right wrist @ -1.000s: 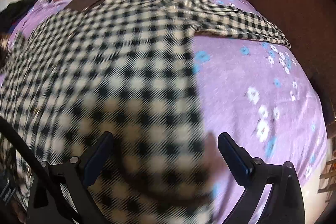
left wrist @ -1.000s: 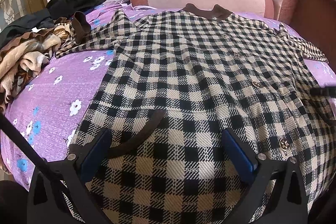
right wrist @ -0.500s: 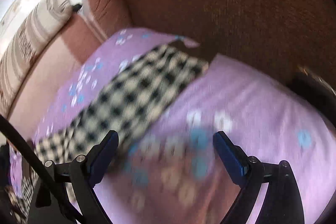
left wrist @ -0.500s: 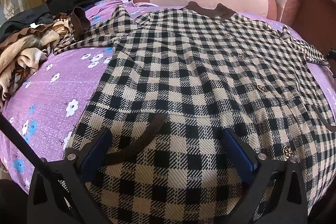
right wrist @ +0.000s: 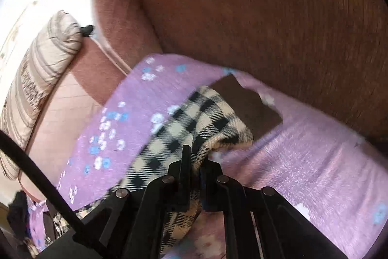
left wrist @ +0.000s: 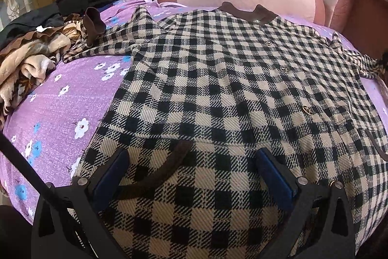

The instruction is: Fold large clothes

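Near the brown sofa arm, right claw clenches the black-and-cream checked woolen coat's sleeve; left claw hovers released. Thick cloth could slip free.

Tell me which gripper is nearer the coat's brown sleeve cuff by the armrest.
Right. The right gripper has its jaws shut on the sleeve just short of the brown sleeve cuff; the left gripper hovers open over the coat's hem.

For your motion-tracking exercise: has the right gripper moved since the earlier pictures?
Yes. The right gripper has swung from over the checked coat's body toward the brown sofa arm, and now clamps the coat's sleeve near its cuff.
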Demonstrator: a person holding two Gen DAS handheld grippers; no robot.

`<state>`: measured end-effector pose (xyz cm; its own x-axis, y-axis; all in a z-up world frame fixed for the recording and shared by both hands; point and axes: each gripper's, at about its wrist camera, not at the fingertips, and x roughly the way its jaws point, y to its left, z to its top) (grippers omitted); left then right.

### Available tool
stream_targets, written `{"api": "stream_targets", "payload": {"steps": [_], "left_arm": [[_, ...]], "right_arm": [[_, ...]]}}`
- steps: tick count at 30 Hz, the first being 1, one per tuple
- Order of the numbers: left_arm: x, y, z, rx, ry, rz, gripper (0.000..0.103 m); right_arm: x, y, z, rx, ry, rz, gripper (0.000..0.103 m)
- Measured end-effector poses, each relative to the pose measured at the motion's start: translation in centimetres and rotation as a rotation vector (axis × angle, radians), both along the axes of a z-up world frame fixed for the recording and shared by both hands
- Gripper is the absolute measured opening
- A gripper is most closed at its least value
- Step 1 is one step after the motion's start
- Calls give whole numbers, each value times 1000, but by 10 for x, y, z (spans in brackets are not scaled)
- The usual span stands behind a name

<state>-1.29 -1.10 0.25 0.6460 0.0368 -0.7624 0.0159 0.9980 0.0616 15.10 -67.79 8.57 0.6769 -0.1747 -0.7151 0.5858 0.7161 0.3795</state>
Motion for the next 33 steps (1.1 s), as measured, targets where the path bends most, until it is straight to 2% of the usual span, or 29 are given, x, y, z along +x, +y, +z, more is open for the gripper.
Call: {"api": "stream_targets", "payload": {"steps": [2,4,6,7,10,11,15,16,18,19,21,23,25,29,32,33], "left_arm": [[-1,1,0,-3,-6,-4,103],[-3,2,0,-6,-7,-8,103],[-5,4,2,-9,-5,-11,103],[-7,5,2,-12,-3,-12,103],[-10,12,7,-29,2,-11,103],[-12,16,9,-35,-1,-4,103],[-16,34,26,-88,-42,46,103],[-17,40,32,-103,-56,58,103],[-18,49,43,-125,-85,76,103],[-17,53,49,-136,-97,80,103],[-12,57,59,-164,-122,81,103],[-1,56,67,-193,-123,62,103],[20,50,73,-227,-114,12,103],[82,25,68,-239,-64,-57,103],[122,0,57,-219,20,-59,102],[130,-10,56,-234,33,-74,102]], "right_arm": [[2,22,19,-51,-15,37,6],[6,59,42,-100,-50,122,6],[13,118,64,-130,-90,272,6],[16,141,68,-132,-99,328,6],[27,245,74,-129,-105,590,6],[31,293,70,-126,-94,708,6],[28,426,32,-60,5,1071,7],[23,455,16,-28,55,1166,7],[13,488,-7,7,138,1270,10],[6,498,-15,10,176,1295,17],[1,493,-15,6,177,1282,29],[-8,466,-5,-11,179,1208,41],[-21,440,11,-44,177,1142,45],[-57,385,33,-67,147,1024,56],[-74,352,39,-86,88,943,59],[-75,346,40,-97,81,922,59]]}}
